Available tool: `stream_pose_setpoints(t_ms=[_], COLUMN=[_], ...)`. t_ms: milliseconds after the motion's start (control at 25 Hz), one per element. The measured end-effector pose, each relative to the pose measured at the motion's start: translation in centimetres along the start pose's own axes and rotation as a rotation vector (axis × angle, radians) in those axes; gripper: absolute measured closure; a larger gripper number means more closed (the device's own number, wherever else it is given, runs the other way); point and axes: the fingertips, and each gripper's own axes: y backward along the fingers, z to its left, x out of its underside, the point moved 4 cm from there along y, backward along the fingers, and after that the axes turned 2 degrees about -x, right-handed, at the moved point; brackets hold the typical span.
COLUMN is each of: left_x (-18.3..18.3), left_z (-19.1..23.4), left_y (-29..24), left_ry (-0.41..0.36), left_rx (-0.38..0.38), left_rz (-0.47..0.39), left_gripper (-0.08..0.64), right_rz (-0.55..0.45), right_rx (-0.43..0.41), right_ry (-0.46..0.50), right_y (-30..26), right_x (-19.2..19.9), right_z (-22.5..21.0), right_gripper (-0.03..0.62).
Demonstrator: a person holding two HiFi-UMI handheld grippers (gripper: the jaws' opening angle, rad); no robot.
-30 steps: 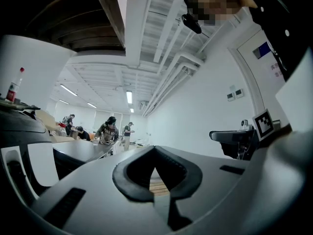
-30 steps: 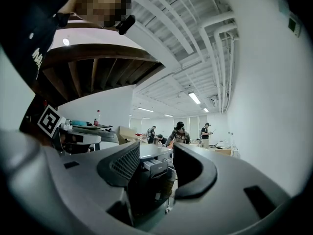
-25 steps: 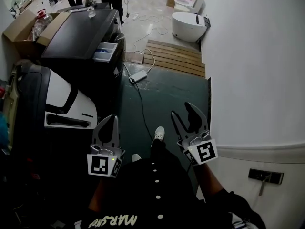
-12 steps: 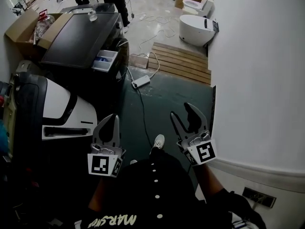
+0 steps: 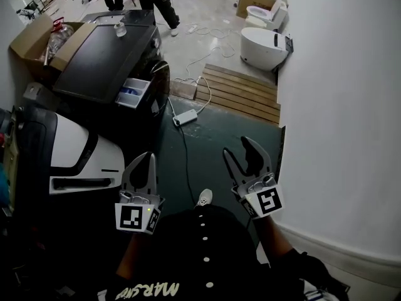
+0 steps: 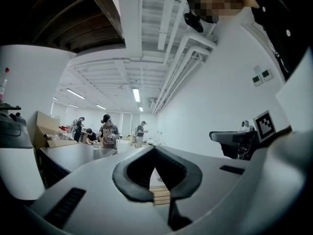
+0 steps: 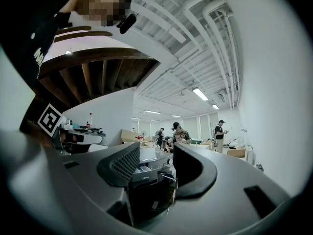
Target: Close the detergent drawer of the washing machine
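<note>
— What's on the floor (image 5: 216, 144)?
— A dark washing machine (image 5: 103, 58) at the left, a slatted wooden pallet (image 5: 241, 94) by the wall, a white power strip (image 5: 184, 117) with its cable (image 5: 185, 150) between them, a white toilet (image 5: 264, 44) farther off.

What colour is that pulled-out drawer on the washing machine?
The drawer is white with blue inside. It shows best in the head view.

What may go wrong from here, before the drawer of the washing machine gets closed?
The cable and the power strip lie on the floor on the way to the washing machine; a foot may catch them.
The drawer sticks out open; an off-centre push by the open right gripper might skew or jam it.
</note>
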Motion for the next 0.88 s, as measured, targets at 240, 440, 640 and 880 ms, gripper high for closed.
stream_pose_setpoints(t_ms=[240,440,640,880], left_x=[-0.3,0.6,1.3,0.9], left_z=[-2.0,-2.3,-0.2,2.4], left_y=[-1.7,-1.7,-1.8,-3.3], left_ry=[-0.003,-0.001,0.016,0.039], left_rx=[-0.039,-0.077,-0.129,-0.136], left_rz=[-0.031,-0.005,0.019,-0.009], left_gripper=[0.555,0.555,0.555,0.555], right_rz=[-0.038,-0.021,0.004,0.001], right_rx=[-0.068,-0.096,-0.132,-0.146], right_ry=[-0.02,-0.048,-0.064,-0.066], right_y=[-1.1,-2.5,-4.8,-8.0], right_x=[0.1,0.7,1.5,1.7], right_z=[-2.3,-2.9,-2.5,-1.9], right_gripper=[0.365,0.365,0.365,0.371])
